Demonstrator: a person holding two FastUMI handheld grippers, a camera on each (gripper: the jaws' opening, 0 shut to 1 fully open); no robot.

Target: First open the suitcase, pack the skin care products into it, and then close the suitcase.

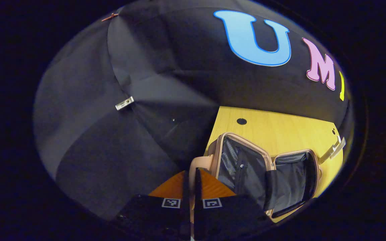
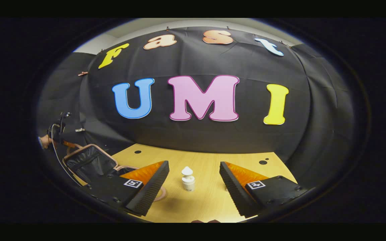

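Two grippers in play, suitcase [image 1: 263, 170] taken as the landmark, going left to right. Left gripper view: booth wall cloth takes up everything left of the suitcase and behind it, with a small white tag [image 1: 125, 103] clipped on the cloth, well up and left of the case. Left gripper [image 1: 190, 187] sits at the bottom, just left of the suitcase, fingers brought together with barely a slit between them, their tips up against the tan rim at the case's near left corner; whether they pinch that rim or only touch it cannot be told. Suitcase lies open on the yellow wooden table [image 1: 280, 127], both halves spread flat, dark lining showing in each, tan rim all round, a zip pull visible on the left half's lining. Round dark hole [image 1: 241, 121] in the tabletop just behind the case. White object [image 1: 335, 149] lies on the table just right of the case's far edge, too stretched to identify.

Right gripper view: suitcase [image 2: 89, 162] at far left, open. Beyond it a hand [image 2: 45, 141] holds the other gripper, cable trailing down beside the case. Right of the suitcase the right gripper [image 2: 194, 182] hovers over the table [image 2: 206, 204], fingers spread wide, holding nothing. White skin care bottle [image 2: 188, 179] stands upright on the table between the two fingers, touching neither, well right of the suitcase
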